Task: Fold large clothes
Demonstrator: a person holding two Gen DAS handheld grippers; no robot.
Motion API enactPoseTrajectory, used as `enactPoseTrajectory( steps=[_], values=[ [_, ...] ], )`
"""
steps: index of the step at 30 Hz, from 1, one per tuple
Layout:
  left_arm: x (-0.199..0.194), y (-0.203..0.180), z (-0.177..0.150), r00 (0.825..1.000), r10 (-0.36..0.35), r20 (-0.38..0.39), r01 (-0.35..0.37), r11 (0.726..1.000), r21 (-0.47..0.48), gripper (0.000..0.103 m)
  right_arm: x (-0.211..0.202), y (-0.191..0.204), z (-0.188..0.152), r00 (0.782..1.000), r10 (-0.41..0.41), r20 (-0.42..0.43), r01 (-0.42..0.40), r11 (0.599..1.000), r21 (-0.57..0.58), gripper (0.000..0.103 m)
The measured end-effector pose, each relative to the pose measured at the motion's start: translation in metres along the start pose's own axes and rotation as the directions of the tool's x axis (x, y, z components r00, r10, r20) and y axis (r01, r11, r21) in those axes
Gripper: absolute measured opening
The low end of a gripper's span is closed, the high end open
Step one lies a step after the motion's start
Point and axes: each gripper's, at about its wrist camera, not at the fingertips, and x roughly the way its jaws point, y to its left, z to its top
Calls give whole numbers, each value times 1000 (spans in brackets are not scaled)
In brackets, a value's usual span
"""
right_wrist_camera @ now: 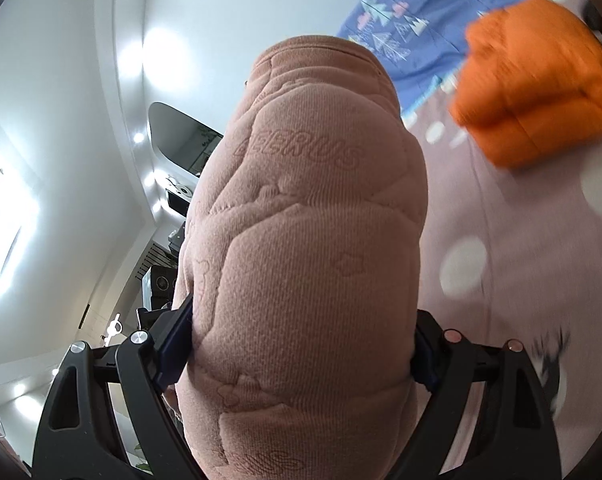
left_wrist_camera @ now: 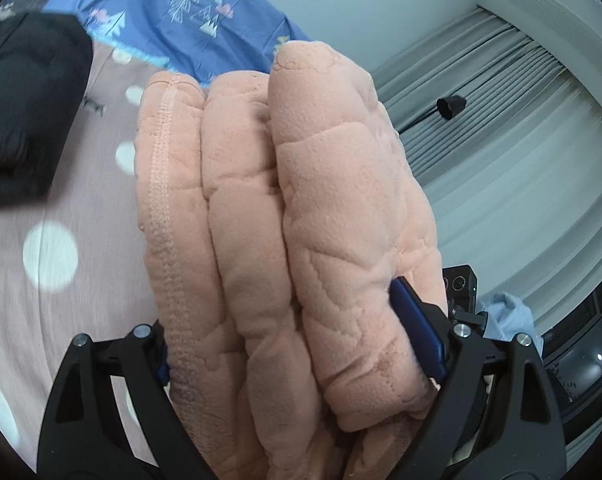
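The pink fleece garment [left_wrist_camera: 285, 216] is thick and quilted, bunched into several plump folds; in the left wrist view three ridges run from 6 o'clock up toward 12, with a stitched seam along the leftmost one. In the right wrist view the same fleece [right_wrist_camera: 301, 240] bulges as one rounded mass, embossed with raised letters and small flower shapes.

The left gripper [left_wrist_camera: 301, 344] points forward and slightly upward, its black arms splayed at 7 and 5 o'clock, blue pads pressed into the fabric. The right gripper [right_wrist_camera: 297, 348] is tilted toward the ceiling lights at 9 o'clock.

Both sets of jaws are clamped on the pink fleece garment, held wide by its bulk, and the bundle fills the space between the fingers and rises past them toward 12 o'clock. It seems lifted off the pink dotted sheet [left_wrist_camera: 61, 240], though the contact is hidden.

A blurred orange garment [right_wrist_camera: 533, 80] lies at 2 o'clock, a black garment [left_wrist_camera: 25, 112] at 10 o'clock.
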Motion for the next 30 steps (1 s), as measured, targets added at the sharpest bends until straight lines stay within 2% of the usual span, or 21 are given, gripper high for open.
enactPoseTrajectory(
  steps=[6,11,15,19,24,27,30],
  values=[
    [0,-3,70,999,18,47,-19,1000,20,90,37,5,60,999,35,9,-35,999,-35,87],
    [4,9,122,996,39,76,-39,999,4,90,77,1,109,999,47,-25,-47,999,-24,88],
    [14,35,161,994,62,92,-58,997,-45,90,120,-22,146,998,38,-53,-38,999,12,88],
    [38,66,193,992,78,95,-73,996,-54,90,156,-57,173,997,36,-68,-34,999,23,88],
    [85,142,195,995,78,54,-71,989,-128,90,192,-111,172,992,-46,-115,52,998,43,88],
    [113,185,190,997,72,-3,-71,974,-214,90,209,-137,167,977,-152,-149,163,985,62,88],
    [135,206,185,990,129,-57,-138,965,-223,90,219,-150,162,953,-247,-174,258,965,40,90]
  ],
)
